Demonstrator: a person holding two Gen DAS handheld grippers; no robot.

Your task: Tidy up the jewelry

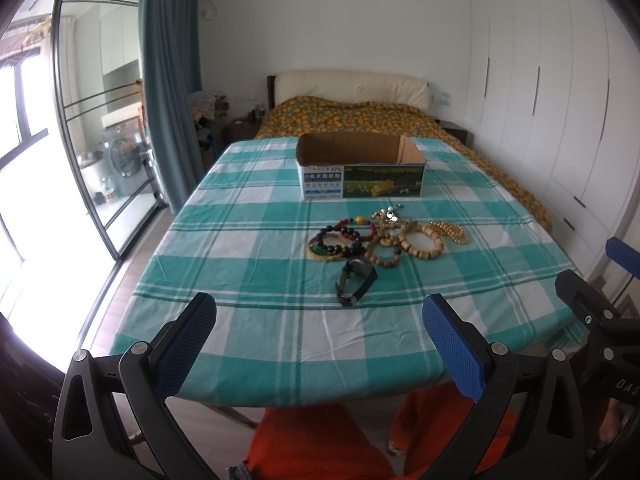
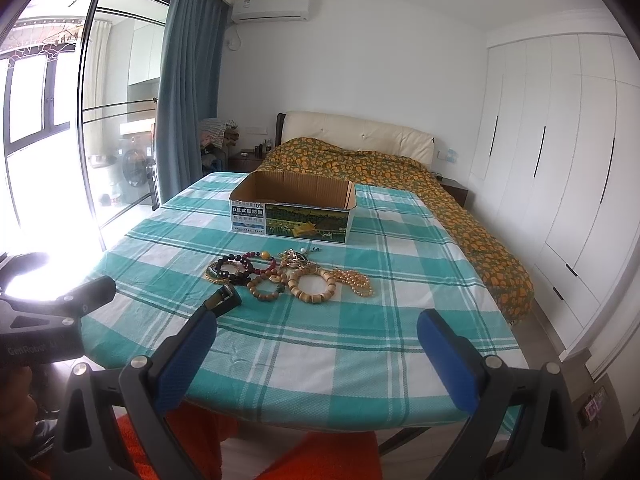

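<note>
A heap of jewelry lies mid-table on the teal checked cloth (image 1: 240, 216): dark and red bead bracelets (image 1: 346, 236), wooden bead bracelets (image 1: 420, 242), a pearl necklace (image 1: 454, 232) and a black watch (image 1: 355, 280). The heap also shows in the right wrist view (image 2: 296, 276). An open empty cardboard box (image 1: 360, 168) stands behind it, also in the right wrist view (image 2: 294, 210). My left gripper (image 1: 320, 332) is open and empty over the table's near edge. My right gripper (image 2: 320, 344) is open and empty, also short of the heap.
A bed with an orange patterned cover (image 1: 360, 116) lies beyond the table. White wardrobes (image 2: 560, 168) fill the right wall. Glass doors and a blue curtain (image 1: 168, 80) are at the left. Orange cloth (image 1: 320, 440) shows below the table's near edge.
</note>
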